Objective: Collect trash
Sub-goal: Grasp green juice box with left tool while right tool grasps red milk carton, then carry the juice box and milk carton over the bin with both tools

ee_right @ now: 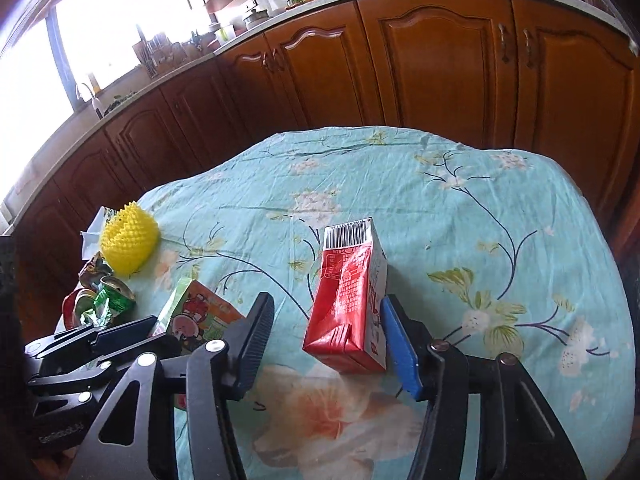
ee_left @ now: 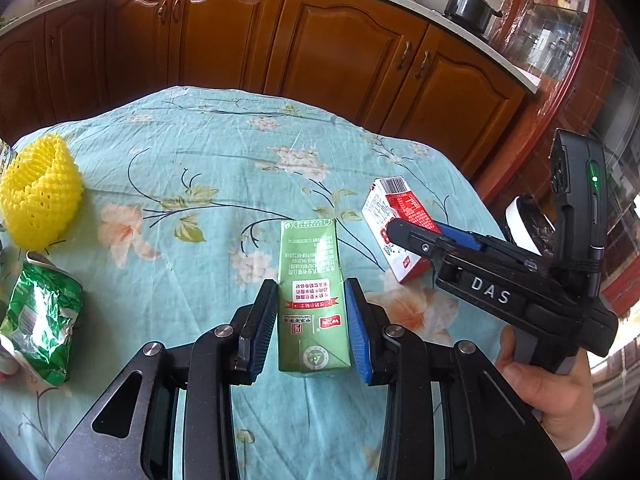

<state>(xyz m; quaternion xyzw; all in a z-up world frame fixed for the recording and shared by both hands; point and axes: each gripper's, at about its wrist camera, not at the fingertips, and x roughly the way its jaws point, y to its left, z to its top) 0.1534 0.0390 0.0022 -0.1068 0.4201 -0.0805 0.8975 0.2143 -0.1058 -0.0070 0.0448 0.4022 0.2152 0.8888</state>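
Observation:
A green drink carton lies on the floral tablecloth, and my left gripper is shut on it, both pads against its long sides. A red and white carton lies further right. My right gripper straddles it, open. Its blue right pad touches the carton's side, while a gap remains at the black left pad. In the left wrist view a hand holds that right gripper over the red carton.
A yellow foam net and a crushed green can lie at the table's left, with a red can beside them. A white-rimmed container with a dark lining stands past the right edge. Wooden cabinets run behind the table.

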